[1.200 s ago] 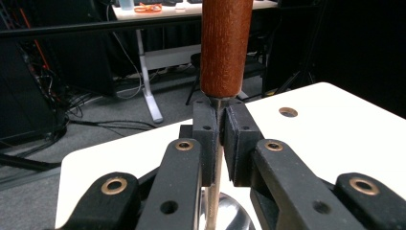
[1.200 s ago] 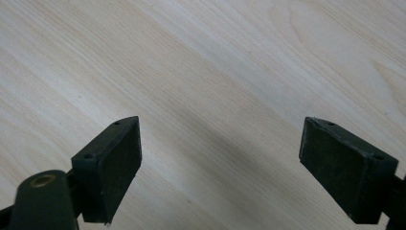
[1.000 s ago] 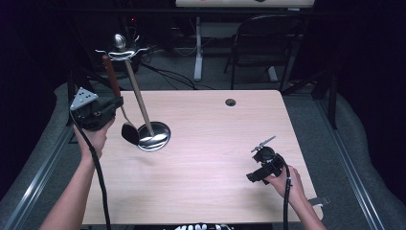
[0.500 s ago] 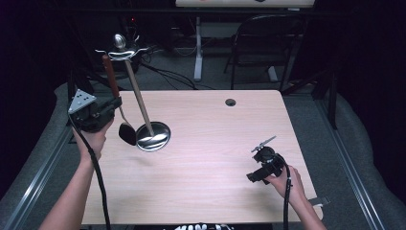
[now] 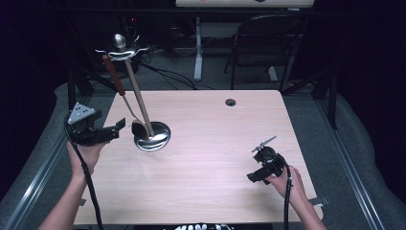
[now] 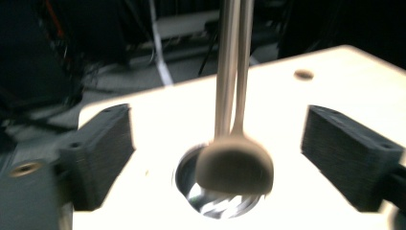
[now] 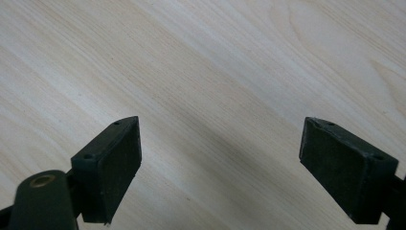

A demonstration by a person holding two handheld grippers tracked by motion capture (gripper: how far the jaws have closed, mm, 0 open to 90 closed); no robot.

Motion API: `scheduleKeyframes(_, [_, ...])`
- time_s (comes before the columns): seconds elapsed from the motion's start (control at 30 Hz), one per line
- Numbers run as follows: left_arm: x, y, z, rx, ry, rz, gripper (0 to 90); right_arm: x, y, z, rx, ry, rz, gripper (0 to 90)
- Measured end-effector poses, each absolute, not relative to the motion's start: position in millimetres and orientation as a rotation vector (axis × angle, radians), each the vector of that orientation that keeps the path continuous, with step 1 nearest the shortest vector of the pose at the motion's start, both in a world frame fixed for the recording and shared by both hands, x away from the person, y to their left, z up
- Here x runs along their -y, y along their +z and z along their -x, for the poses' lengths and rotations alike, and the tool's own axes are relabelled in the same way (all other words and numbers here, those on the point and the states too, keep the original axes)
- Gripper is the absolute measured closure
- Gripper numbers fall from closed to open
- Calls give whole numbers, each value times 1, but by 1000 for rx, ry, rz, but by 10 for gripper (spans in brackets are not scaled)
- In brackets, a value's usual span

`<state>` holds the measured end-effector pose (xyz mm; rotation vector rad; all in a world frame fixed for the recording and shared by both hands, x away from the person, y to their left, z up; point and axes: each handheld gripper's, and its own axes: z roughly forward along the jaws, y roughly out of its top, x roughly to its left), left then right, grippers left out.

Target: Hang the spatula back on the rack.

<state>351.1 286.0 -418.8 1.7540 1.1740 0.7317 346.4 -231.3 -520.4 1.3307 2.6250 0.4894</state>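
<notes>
Left gripper [image 5: 118, 129]: at the left edge of the high view, held in the person's left hand [image 5: 85, 154] just off the tabletop's left side; a grey three-cornered plate sits on top and a cable trails down toward the bottom of the frame.
Left fingers [image 6: 103, 154]: spread wide and released, one at the lower left and one at the lower right of the left gripper view, gripping nothing.
Spoon [image 5: 139, 128]: hangs from the stand by its reddish-brown handle at the upper left of the high view; its dark bowl [image 6: 234, 167] sits low over the base. In the left gripper view the bowl lies midway between the two fingers, apart from both.
Stand [image 5: 140, 106]: a tilted metal pole rising from a round shiny base [image 5: 153, 138] on the left part of the tabletop, topped with a hooked crown near the upper left of the frame.
Tabletop [image 5: 210, 163]: pale wood grain, with a small dark round hole [image 5: 231, 102] near its far edge, at centre.
Right gripper [image 5: 254, 176]: lower right of the high view, held low over the tabletop in the person's right hand [image 5: 287, 181], well apart from the spoon and stand.
Right fingers [image 7: 111, 165]: released and wide apart, with bare wood [image 7: 220, 120] between them.
Chair [image 5: 261, 45]: dark folding chair beyond the tabletop, upper right of centre.
</notes>
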Motion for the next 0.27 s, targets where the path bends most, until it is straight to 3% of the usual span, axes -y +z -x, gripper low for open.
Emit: scheduleKeyframes(0.27, [-298, -479, -334, -1365, 602, -1769, 5, 230, -523, -347, -2640, 482, -1325, 141])
